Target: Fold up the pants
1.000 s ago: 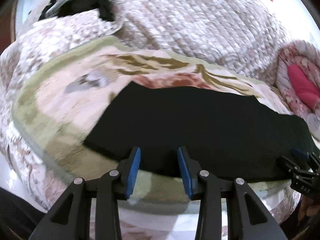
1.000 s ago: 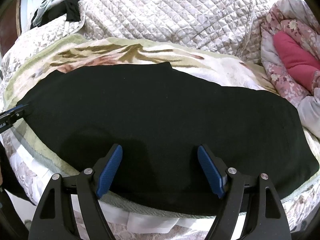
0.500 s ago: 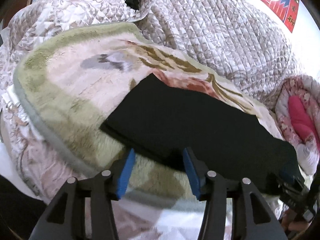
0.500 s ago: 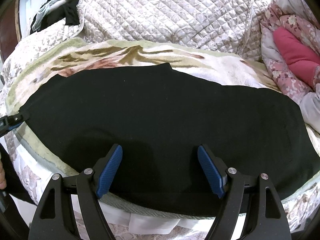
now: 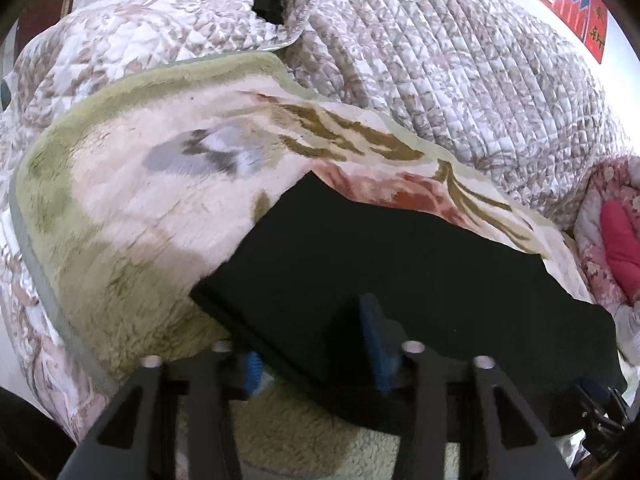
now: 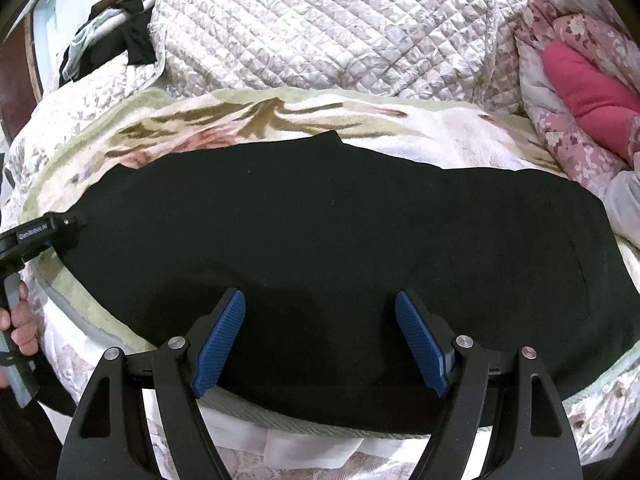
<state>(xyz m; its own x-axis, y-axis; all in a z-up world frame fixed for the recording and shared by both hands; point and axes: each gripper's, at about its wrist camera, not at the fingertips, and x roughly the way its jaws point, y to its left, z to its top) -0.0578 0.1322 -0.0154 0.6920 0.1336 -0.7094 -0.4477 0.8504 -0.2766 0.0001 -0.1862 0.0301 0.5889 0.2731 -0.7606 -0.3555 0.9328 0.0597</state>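
Since the earlier frames the left gripper (image 5: 316,344) has been carried in over the near left corner of the flat black fabric pants (image 6: 340,248), and its jaws have just been closing, so that the hem edge now lies between the blue pads; whether the pads already press on the cloth cannot be told, as one pad is hidden under the fabric. The corner appears slightly raised from the plush cream and green floral blanket (image 5: 132,208) on which the pants are spread lengthwise. The right gripper (image 6: 320,340) is seen hovering wide open above the near edge of the pants, with nothing held, and it has kept its place. A hand (image 6: 20,320) is visible on the left gripper's handle in the right wrist view. The change is judged to mark the start of a grasp: the hem end is being taken so that it may be lifted and carried over toward the other end.
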